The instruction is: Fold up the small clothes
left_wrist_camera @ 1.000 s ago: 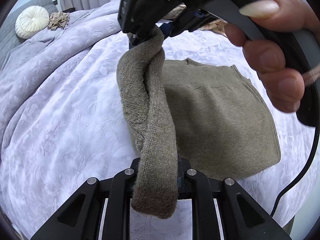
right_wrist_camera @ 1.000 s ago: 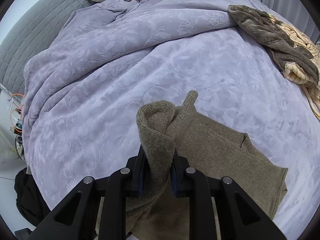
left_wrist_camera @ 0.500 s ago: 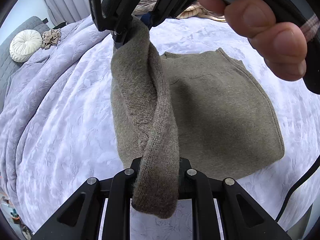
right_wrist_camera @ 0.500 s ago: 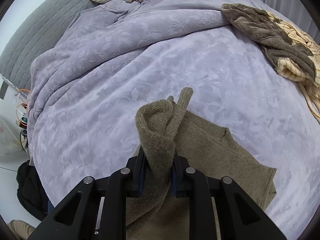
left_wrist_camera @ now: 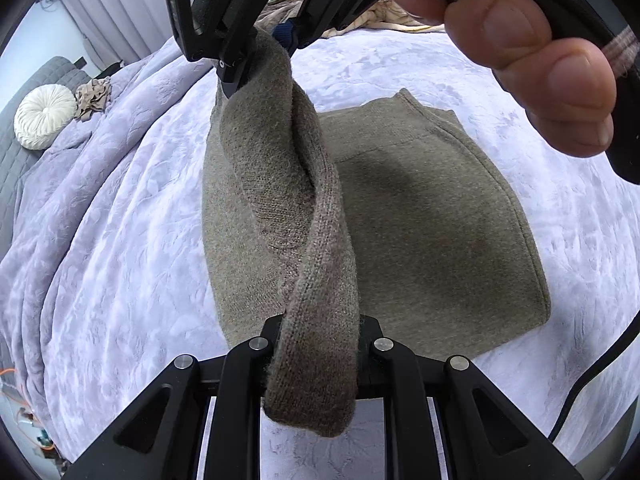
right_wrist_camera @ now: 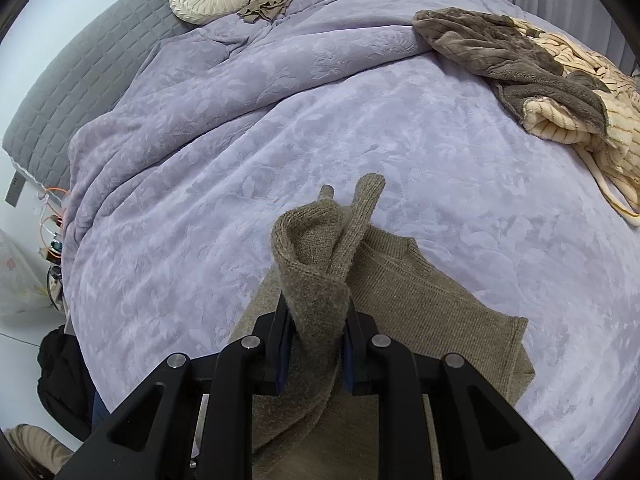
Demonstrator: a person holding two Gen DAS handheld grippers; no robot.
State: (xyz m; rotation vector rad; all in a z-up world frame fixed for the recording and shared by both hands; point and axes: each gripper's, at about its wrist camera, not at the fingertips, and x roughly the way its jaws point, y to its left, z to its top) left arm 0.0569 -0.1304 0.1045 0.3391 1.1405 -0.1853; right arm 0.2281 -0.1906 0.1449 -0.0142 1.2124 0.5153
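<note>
Tools (left_wrist_camera: 316, 344) (right_wrist_camera: 316, 344) grip sweater (left_wrist_camera: 420, 216); clothes pile (right_wrist_camera: 540, 68) beyond.

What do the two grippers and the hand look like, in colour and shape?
Both the left gripper and the right gripper are matte black, angular, with silver bolts. The right one's jaws carry blue pads and a black cable trails from it. The bare right hand shows a pinkish knit cuff.

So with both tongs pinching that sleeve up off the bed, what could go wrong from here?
The sleeve is twisted between the left tongs and the right tongs, so it may land as a rope rather than flat. Pulling it further could drag the sweater and wrinkle its laid-out body on the blanket.
</note>
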